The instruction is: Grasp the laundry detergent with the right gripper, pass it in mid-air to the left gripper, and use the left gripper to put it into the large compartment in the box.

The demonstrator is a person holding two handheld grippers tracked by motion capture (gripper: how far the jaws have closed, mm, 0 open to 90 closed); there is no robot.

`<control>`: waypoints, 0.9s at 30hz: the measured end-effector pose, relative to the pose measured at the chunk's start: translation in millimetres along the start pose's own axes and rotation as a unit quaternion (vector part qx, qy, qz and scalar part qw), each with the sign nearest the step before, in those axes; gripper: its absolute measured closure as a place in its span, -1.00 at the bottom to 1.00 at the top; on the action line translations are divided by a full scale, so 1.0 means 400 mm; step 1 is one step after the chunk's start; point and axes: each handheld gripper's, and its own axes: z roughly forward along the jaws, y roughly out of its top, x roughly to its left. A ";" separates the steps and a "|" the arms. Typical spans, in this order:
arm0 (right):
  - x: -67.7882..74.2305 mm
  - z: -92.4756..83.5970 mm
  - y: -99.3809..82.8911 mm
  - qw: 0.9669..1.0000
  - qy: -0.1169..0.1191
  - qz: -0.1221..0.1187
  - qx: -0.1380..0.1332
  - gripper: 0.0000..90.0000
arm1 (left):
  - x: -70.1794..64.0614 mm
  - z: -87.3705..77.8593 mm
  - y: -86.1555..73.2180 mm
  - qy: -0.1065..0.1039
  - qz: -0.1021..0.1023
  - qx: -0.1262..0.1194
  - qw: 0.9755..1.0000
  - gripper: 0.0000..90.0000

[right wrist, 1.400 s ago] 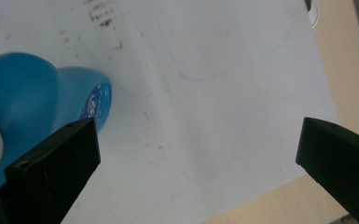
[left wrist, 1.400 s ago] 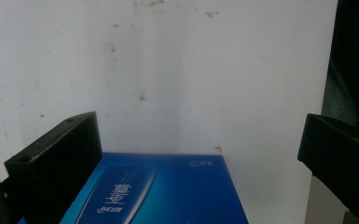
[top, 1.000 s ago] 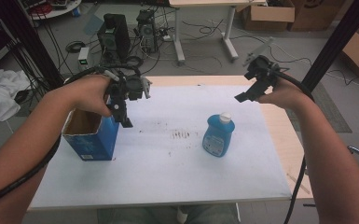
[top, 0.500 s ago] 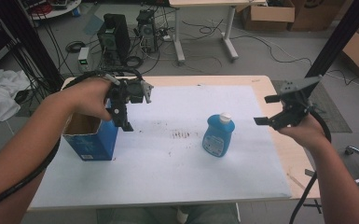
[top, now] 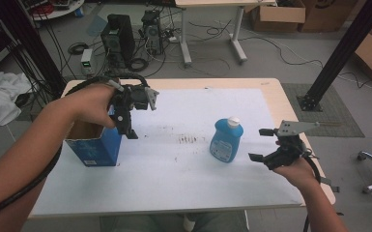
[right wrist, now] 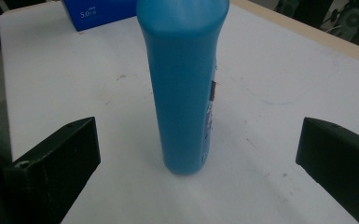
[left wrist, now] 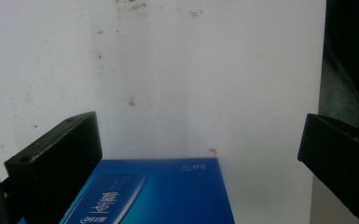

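Observation:
A blue bottle (top: 226, 141) with a white cap stands upright on the white table mat (top: 188, 159), right of centre. In the right gripper view the bottle (right wrist: 184, 88) stands straight ahead between the spread jaws, untouched. My right gripper (top: 261, 144) is open, level with the bottle and just to its right. An open blue cardboard box (top: 93, 142) stands at the left of the mat. My left gripper (top: 126, 125) hangs open, pointing down, over the box's right edge. The left gripper view shows the box (left wrist: 154, 193) below, between the wide jaws.
The mat carries small brown stains (top: 188, 140) near its middle. The wooden table edge (top: 290, 104) runs along the right. Behind the table are computer towers (top: 118, 36), cables and another desk on the floor. A black post (top: 340, 53) rises at right.
My right gripper has dropped from high at the back right down to table level, beside the bottle's right side. The left gripper has barely moved.

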 end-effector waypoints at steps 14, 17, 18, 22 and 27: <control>0.022 0.130 -0.029 1.000 -0.010 0.006 -0.025 -1.00 | -0.014 -0.011 -0.005 0.002 -0.003 -0.001 1.000 -1.00; 0.020 0.141 -0.034 0.999 -0.013 0.011 -0.031 -1.00 | -0.015 -0.018 -0.005 0.004 -0.003 -0.002 1.000 -1.00; 0.020 0.144 -0.036 0.999 -0.014 0.013 -0.035 -1.00 | -0.015 -0.020 -0.004 0.006 -0.001 -0.002 1.000 -1.00; 0.019 0.158 -0.043 0.999 -0.020 0.016 -0.040 -1.00 | -0.014 -0.023 -0.002 0.007 -0.002 -0.003 1.000 -1.00; 0.019 0.173 -0.048 0.999 -0.024 0.014 -0.037 -1.00 | -0.012 -0.019 0.002 0.007 -0.003 -0.005 1.000 -1.00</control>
